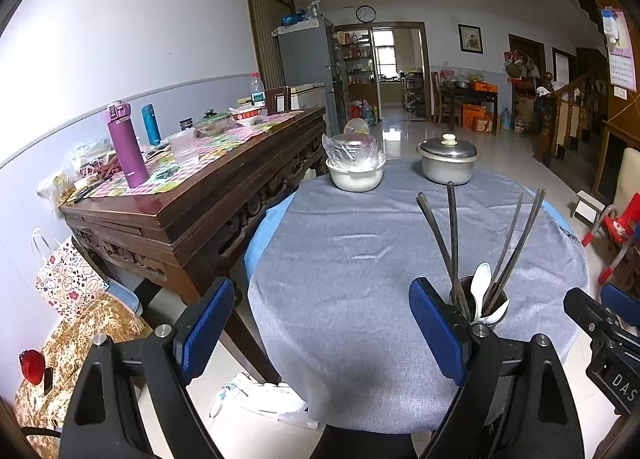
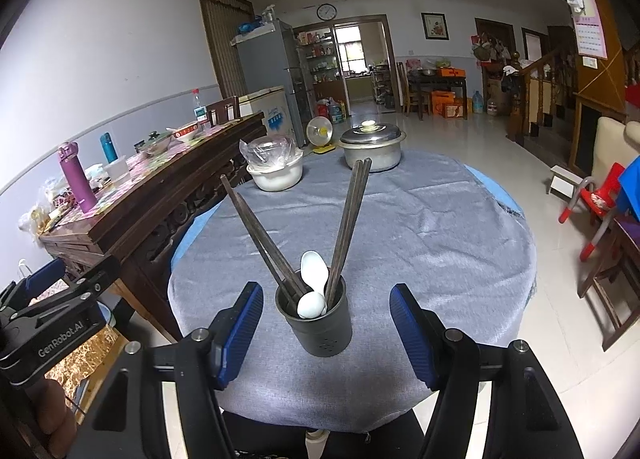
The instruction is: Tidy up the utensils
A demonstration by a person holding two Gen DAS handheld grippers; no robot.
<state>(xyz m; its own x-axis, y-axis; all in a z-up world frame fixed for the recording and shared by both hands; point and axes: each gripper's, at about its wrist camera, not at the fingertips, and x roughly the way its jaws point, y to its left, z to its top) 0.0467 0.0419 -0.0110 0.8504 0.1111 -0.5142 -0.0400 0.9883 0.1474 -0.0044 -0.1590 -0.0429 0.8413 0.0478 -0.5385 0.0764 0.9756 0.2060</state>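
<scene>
Chopsticks (image 2: 256, 231) and two white spoons (image 2: 314, 269) stand in a dark utensil holder (image 2: 320, 323) near the front edge of the round tabletop (image 2: 440, 239), which is covered with a grey cloth. The dark chopsticks lean out of the holder in two bundles, one to its left and one to its right, forming a V; the spoons sit between them, one bowl upright above the rim, the other resting at the rim.

Seen from the right wrist, the right gripper (image 2: 326, 323) has its blue-padded jaws spread to either side of the holder, apart from its wall and gripping nothing. The left gripper (image 1: 324, 323) is left of the holder, jaws wide apart over bare cloth, also empty; its right finger stands just in front of the holder.

Beyond the holder, at the far edge of the tabletop, sit a white bowl (image 2: 276, 179) holding a clear plastic bag and, to its right, a lidded metal pot (image 2: 372, 149).
</scene>
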